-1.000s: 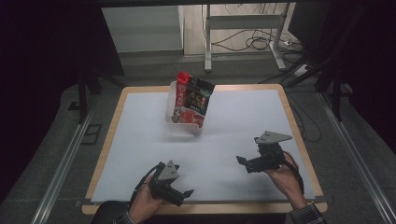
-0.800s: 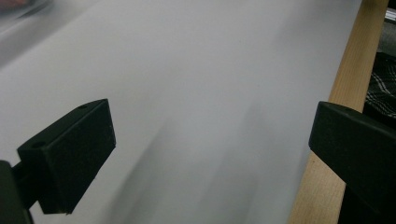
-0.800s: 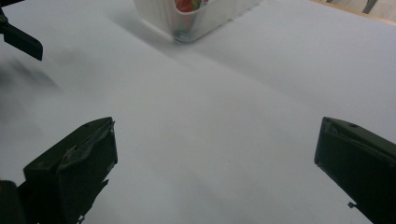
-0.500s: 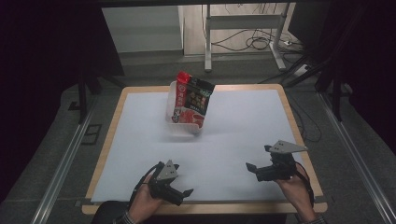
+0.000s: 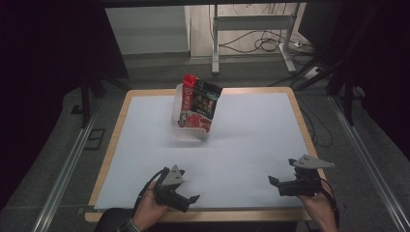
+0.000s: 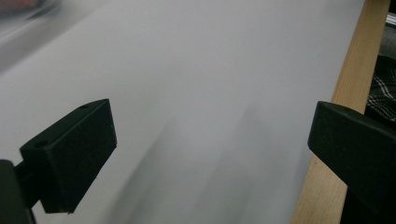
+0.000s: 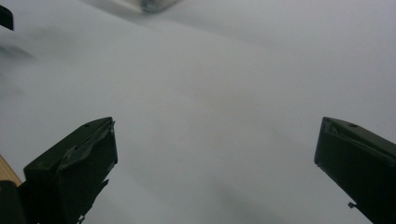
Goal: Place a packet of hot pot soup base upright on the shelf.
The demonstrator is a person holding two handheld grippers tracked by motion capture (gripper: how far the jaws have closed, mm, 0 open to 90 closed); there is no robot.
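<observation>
High view: I had the left gripper (image 5: pixel 186 199) and right gripper (image 5: pixel 280 183) parked at the table's (image 5: pixel 251 145) near edge, well apart from the snack packets (image 5: pixel 199 104) standing in the clear bin (image 5: pixel 191 131) near the far edge. Looked finished or not started. Left gripper view: jaws spread wide, empty, wooden edge (image 6: pixel 348 88) alongside. Right gripper view: jaws spread, empty, blurred bin corner (image 7: pixel 156 4) at top.

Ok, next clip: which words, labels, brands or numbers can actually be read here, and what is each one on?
Dark packet in the white container: pale print, too small and blurred to read.
Red-topped packet beside it: light characters on red, not legible.
Left gripper, right gripper, table: no text.
</observation>
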